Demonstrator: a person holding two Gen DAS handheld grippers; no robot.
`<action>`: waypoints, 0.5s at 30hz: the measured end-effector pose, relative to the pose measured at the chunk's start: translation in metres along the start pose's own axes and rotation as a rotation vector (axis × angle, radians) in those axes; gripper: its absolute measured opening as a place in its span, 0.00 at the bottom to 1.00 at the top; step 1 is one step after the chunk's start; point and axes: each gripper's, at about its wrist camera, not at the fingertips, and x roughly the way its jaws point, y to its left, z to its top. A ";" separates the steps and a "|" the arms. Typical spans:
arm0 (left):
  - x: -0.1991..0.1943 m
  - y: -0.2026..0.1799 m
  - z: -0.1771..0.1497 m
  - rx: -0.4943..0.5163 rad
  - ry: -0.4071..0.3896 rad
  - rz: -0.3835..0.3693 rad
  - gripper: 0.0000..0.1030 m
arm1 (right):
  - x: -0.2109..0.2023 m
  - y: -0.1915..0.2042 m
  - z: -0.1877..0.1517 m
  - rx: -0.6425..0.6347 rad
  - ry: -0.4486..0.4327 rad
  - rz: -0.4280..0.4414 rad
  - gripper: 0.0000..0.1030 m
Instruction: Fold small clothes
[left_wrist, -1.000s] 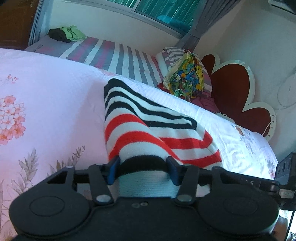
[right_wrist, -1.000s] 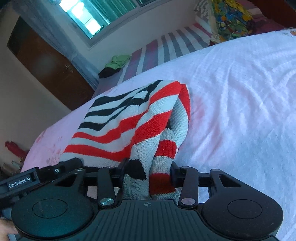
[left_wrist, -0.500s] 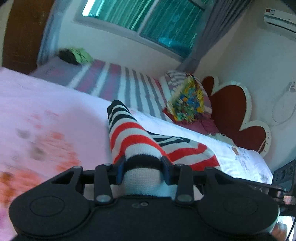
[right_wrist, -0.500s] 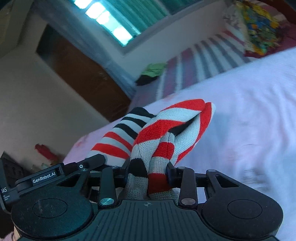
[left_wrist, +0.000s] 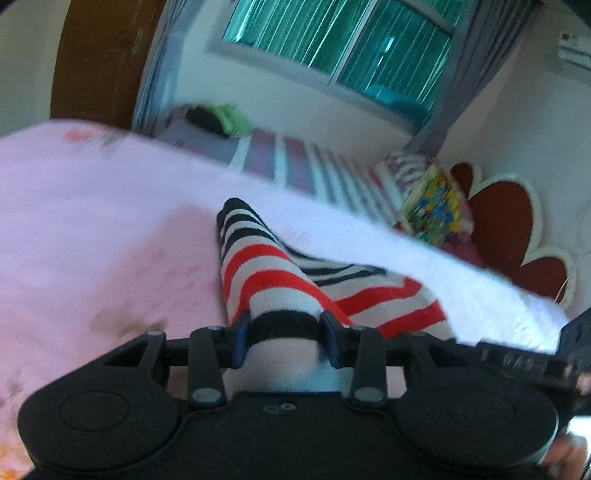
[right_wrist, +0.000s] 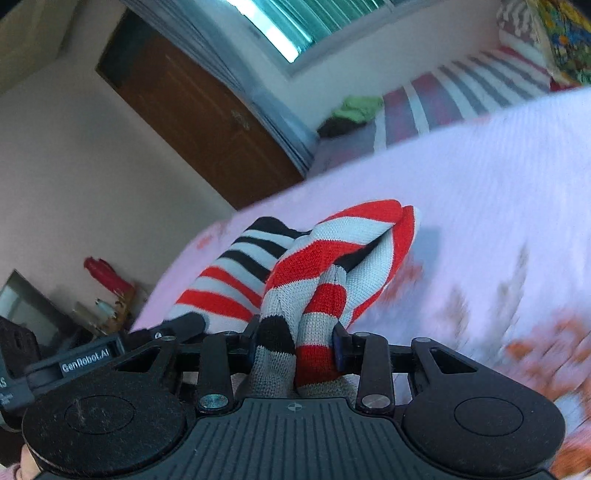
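Since a second ago I have lifted both grippers, so the striped knit garment has risen off the pink bedspread and more of the window and wall shows above it; the bedspread is now blurred by the motion.

Nearest me, my left gripper has its fingers closed on a black-banded edge of the garment, the cloth bunched between them; my right gripper has its fingers pinched on a thicker gather of red, grey and black stripes. The garment hangs between the two grips, doubled over on itself at 12 o'clock from my right hand, its far end apparently low over the bed; whether it touches I cannot tell.

I judge the step in hand to be carrying the held edge over to make a fold; to do it well I would keep both grips level and equally taut, lay the far end down first, and release only when the edges meet.

Further off, at 1 o'clock from the left view, a bright patterned cushion leans by the red flower-shaped headboard; at 11 o'clock a green and dark heap of clothes lies on a striped mattress; beyond is the window and a brown wooden door. None of it crowds the bedspread where I would lay the fold.
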 end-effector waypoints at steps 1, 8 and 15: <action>0.004 0.011 -0.008 -0.010 0.015 0.003 0.40 | 0.004 -0.003 -0.007 0.015 0.001 -0.027 0.35; -0.010 0.011 -0.011 0.018 0.001 -0.028 0.43 | -0.007 -0.017 -0.020 0.097 -0.017 -0.178 0.43; -0.044 0.005 -0.024 0.101 0.020 -0.026 0.46 | -0.054 0.048 -0.035 -0.057 -0.113 -0.239 0.43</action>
